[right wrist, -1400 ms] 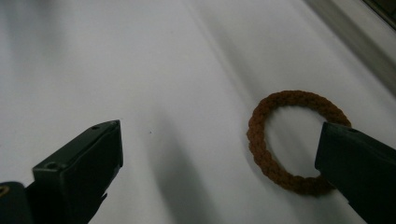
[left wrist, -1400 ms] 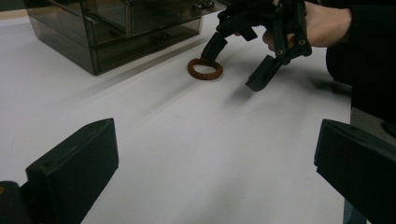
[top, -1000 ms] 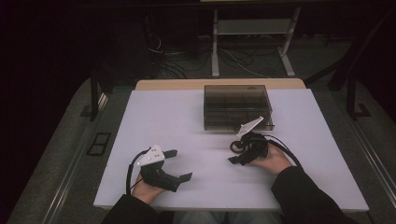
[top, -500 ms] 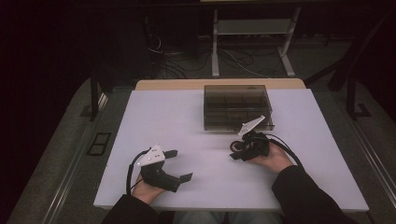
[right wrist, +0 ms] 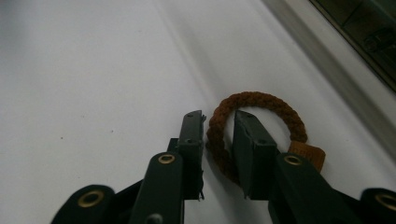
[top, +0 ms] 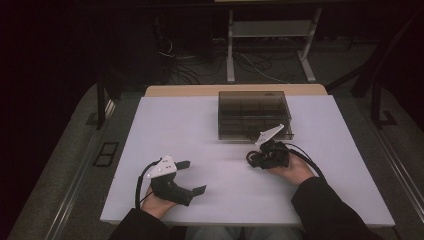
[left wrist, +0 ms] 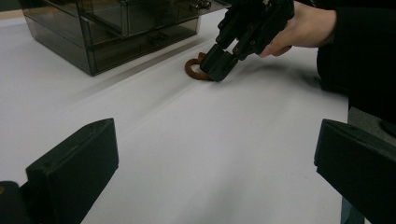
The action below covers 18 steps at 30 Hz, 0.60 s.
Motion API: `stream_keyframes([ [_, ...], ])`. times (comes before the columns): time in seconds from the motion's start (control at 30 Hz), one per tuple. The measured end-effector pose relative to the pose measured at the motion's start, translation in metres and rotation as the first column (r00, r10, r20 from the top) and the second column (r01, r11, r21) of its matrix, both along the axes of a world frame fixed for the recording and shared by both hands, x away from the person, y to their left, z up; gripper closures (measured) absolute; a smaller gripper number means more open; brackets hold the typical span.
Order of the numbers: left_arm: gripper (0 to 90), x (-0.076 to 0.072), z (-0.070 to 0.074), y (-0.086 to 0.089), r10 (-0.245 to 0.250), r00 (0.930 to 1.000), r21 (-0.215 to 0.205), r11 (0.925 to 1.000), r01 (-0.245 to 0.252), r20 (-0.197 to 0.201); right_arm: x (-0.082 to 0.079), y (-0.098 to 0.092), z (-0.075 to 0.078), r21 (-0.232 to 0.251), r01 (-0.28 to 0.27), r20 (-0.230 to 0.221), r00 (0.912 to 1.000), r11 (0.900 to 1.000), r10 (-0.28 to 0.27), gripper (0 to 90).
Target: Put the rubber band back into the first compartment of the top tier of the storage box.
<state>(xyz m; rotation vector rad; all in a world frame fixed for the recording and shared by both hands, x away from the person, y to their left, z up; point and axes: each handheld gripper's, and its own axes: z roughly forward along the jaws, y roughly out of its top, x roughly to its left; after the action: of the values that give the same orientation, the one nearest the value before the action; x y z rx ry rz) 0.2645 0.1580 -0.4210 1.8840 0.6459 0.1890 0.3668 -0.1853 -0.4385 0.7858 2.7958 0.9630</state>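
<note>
On the white tabletop (top: 200,130), my right tool (right wrist: 219,123) has just been closing on the brown braided ring (right wrist: 261,105), seemingly pinching it; my left tool (left wrist: 215,163) sits wide.

Right claw (top: 256,159) (tips down) near smoky box (top: 253,114).

A smoky transparent compartment box (top: 255,114) sits near the far edge of the white bench (top: 175,125). Cables (top: 200,70) lie on the floor beyond it.
</note>
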Motion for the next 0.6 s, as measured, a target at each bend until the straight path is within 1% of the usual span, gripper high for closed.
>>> stream_keyframes([
  [0.13, 0.0, -0.0002, 0.0000, -0.0002, -0.001, 1.0000, 0.001, 1.0000, 0.001, 0.000, 0.0002, 0.0001, -0.0001, 0.009, 0.018, -0.009, 0.9998, 1.000, -0.018, 80.6],
  [0.2, 0.0, -0.0001, 0.0000, -0.0003, -0.002, 1.0000, 0.001, 1.0000, 0.002, 0.000, 0.0006, -0.0002, -0.0001, 0.011, 0.015, -0.016, 0.9998, 1.000, -0.015, 82.0],
  [0.27, 0.0, -0.0001, -0.0001, -0.0003, -0.001, 1.0000, 0.000, 1.0000, 0.001, 0.000, 0.0015, -0.0009, 0.0000, 0.013, 0.013, -0.019, 0.9997, 1.000, -0.013, 83.0],
  [0.4, 0.0, 0.0000, -0.0002, -0.0001, 0.000, 1.0000, 0.001, 1.0000, 0.000, 0.000, 0.0018, -0.0018, 0.0003, 0.026, 0.012, -0.042, 0.9991, 1.000, -0.011, 83.7],
  [0.6, 0.0, -0.0001, -0.0004, -0.0004, -0.001, 1.0000, 0.001, 1.0000, 0.001, -0.001, 0.0008, -0.0036, 0.0040, 0.039, 0.007, -0.053, 0.9986, 0.999, -0.005, 83.8],
])
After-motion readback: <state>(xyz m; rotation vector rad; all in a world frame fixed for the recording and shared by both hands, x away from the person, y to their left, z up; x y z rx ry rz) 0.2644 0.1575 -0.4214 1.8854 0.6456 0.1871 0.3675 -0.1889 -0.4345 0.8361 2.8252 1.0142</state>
